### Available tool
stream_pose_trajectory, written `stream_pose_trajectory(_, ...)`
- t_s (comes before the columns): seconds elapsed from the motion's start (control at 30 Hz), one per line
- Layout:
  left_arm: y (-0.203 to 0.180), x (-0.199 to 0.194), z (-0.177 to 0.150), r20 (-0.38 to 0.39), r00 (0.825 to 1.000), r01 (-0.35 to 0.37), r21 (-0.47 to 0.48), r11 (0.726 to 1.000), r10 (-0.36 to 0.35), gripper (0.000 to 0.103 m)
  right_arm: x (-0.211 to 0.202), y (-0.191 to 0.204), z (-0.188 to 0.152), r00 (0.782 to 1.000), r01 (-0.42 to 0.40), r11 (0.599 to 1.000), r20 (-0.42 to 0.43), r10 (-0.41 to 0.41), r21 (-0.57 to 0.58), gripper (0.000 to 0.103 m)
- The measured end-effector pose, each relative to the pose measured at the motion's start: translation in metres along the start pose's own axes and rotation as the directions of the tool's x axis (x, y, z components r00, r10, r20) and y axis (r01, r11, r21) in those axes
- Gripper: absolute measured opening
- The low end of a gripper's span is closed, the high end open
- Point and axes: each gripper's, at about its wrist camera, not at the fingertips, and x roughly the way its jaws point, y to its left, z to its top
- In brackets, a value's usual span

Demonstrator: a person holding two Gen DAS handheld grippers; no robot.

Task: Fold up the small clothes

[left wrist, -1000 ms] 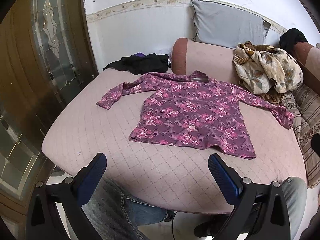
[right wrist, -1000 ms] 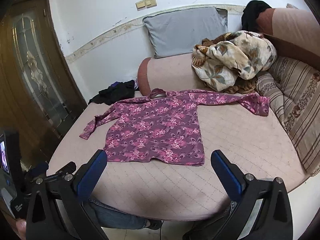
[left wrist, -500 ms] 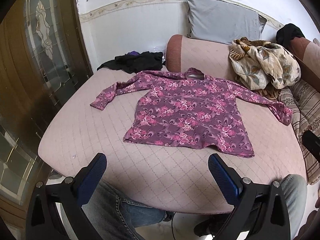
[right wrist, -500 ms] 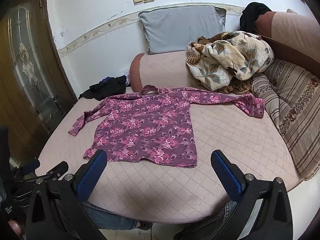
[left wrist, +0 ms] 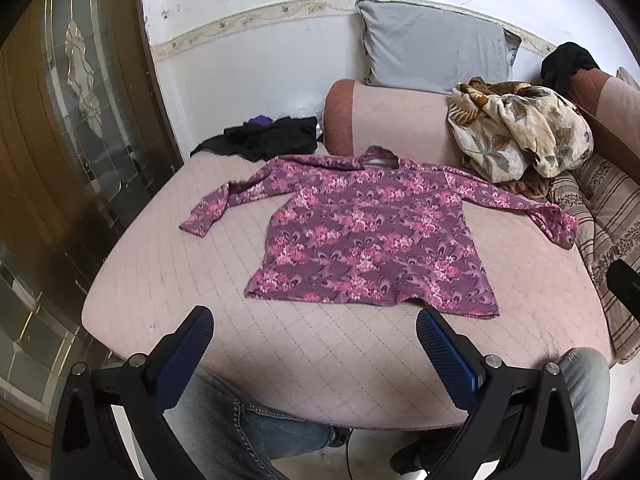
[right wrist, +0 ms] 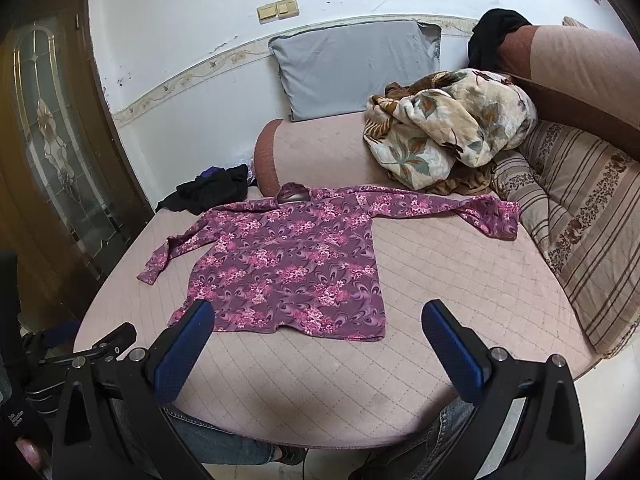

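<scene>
Shirt (left wrist: 372,236), purple floral, long-sleeved, lies spread flat on the quilted bed (left wrist: 320,344), sleeves out. Looks thin, limp and light, likely to drape and slide. Best holds: hem corners or sleeve cuffs. Left hand-held gripper (left wrist: 314,344) and right hand-held gripper (right wrist: 318,338) both gape wide, empty, short of the hem.

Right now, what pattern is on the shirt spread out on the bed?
The shirt is purple with pink floral clusters, clearest in the left wrist view.
</scene>
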Motion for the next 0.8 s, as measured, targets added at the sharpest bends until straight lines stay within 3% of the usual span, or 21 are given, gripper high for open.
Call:
stream_pose_trajectory(0.23,-0.004,0.003,0.0,-0.006,1.0,0.017,0.012,1.0,-0.017,0.103,0.0,-0.005,0.001,1.0,0.012,1.0,-0.001,-0.012,0.012,0.103)
stream_pose_trajectory(0.33,-0.005,0.021,-0.007,-0.072,0.995,0.071,0.008,0.997,-0.071,0.103,0.002,-0.006,-0.002,1.0,0.013,1.0,-0.007,-0.013,0.014,0.103)
stream_pose_trajectory(0.4,-0.005,0.043,-0.016,-0.15,0.979,0.135,-0.009,0.991,-0.135,0.103,0.007,-0.006,-0.004,1.0,0.013,1.0,-0.012,-0.013,0.004,0.103)
stream_pose_trajectory(0.5,-0.005,0.072,-0.024,-0.223,0.959,0.171,-0.029,0.985,-0.173,0.099,0.04,-0.011,-0.01,0.993,0.0,1.0,-0.114,0.002,0.017,0.103)
stream_pose_trajectory(0.57,-0.001,0.085,-0.021,-0.219,0.962,0.161,-0.04,0.986,-0.166,0.099,0.065,-0.019,-0.01,0.986,-0.014,0.999,-0.162,0.022,0.051,0.103)
stream_pose_trajectory(0.73,0.037,0.15,0.001,-0.246,0.951,0.159,-0.136,0.978,-0.189,0.099,0.121,-0.027,-0.007,0.978,-0.001,0.999,-0.21,0.009,0.04,0.103)
stream_pose_trajectory(0.8,0.054,0.186,0.006,-0.291,0.938,0.141,-0.181,0.973,-0.19,0.099,0.146,-0.03,-0.007,0.974,0.023,0.999,-0.225,-0.016,0.028,0.095)
